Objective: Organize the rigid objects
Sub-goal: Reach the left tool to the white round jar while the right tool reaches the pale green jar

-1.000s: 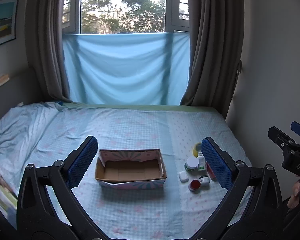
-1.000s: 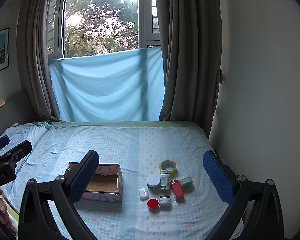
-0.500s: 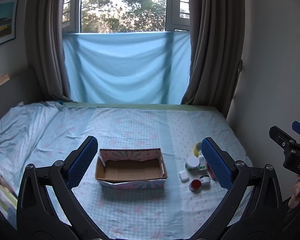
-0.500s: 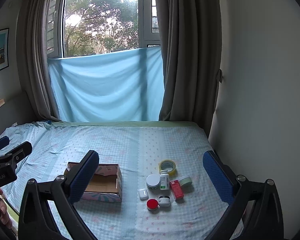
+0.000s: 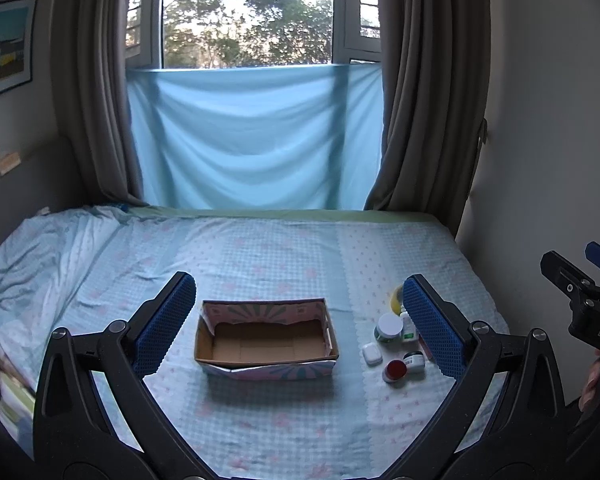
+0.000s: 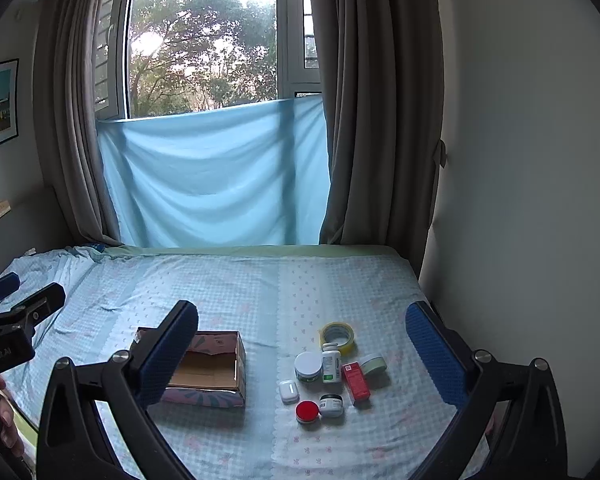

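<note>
An open cardboard box (image 5: 265, 340) (image 6: 211, 368) with nothing inside sits on the bed. To its right lies a cluster: a yellow tape roll (image 6: 337, 334), a white-lidded jar (image 6: 308, 365), a white bottle (image 6: 331, 362), a red box (image 6: 355, 382), a green tin (image 6: 373, 364), a white case (image 6: 289, 391), a red-lidded jar (image 6: 307, 411) (image 5: 395, 370) and a small dark-lidded jar (image 6: 331, 404). My left gripper (image 5: 298, 326) hangs open above the box with nothing in it. My right gripper (image 6: 302, 360) is open too, above the cluster, holding nothing.
The bed (image 5: 260, 248) wears a light blue patterned sheet, rumpled at the left. A blue cloth (image 5: 256, 136) hangs under the window between grey curtains. A wall (image 6: 520, 160) runs close along the bed's right edge. A hand shows at the left edge of the right wrist view.
Both grippers hold nearly still; the view shifts only slightly. Nothing was picked up or moved.
</note>
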Demonstrator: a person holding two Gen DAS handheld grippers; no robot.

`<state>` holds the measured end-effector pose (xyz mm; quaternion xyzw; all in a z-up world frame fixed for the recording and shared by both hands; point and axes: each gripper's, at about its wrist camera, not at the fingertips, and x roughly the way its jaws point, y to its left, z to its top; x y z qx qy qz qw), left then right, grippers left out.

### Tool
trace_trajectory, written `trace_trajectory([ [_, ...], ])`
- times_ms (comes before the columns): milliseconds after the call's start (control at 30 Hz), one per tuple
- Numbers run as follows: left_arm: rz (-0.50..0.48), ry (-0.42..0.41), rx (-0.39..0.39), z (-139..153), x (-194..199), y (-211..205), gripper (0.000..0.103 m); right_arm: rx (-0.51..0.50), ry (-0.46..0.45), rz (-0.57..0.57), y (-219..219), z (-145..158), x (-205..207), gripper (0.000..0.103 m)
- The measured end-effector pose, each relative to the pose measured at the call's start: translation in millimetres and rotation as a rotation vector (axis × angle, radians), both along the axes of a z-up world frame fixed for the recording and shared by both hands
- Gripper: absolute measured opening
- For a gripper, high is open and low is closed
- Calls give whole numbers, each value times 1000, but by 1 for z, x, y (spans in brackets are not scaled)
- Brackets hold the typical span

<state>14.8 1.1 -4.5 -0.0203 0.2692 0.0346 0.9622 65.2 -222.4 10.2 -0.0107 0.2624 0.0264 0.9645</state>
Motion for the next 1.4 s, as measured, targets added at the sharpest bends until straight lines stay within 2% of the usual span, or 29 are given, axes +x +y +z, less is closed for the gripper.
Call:
trace_trajectory([
  [367, -14, 10, 6, -1, 8, 4, 103, 36, 2, -9, 2, -2, 1, 103],
  [533, -64, 76, 1, -8, 37, 5, 103, 48, 32, -47, -1, -3, 6, 103],
  [633, -124, 140, -21, -26, 62, -3, 103, 46, 56, -94, -10, -11, 14, 103],
  [767, -205, 226, -51, -68, 98, -27, 103, 58, 103, -150, -31, -34, 28, 103],
  [1000, -279, 362, -66, -146, 160, -88, 103, 62, 228, -201, -85, -88, 80, 103],
  [1200, -284, 474, -40, -225, 221, -135, 103, 96, 361, -201, -136, -156, 147, 103],
  [1400, -320, 599, 1, -318, 276, -174, 103, 151, 516, -204, -172, -238, 214, 103],
])
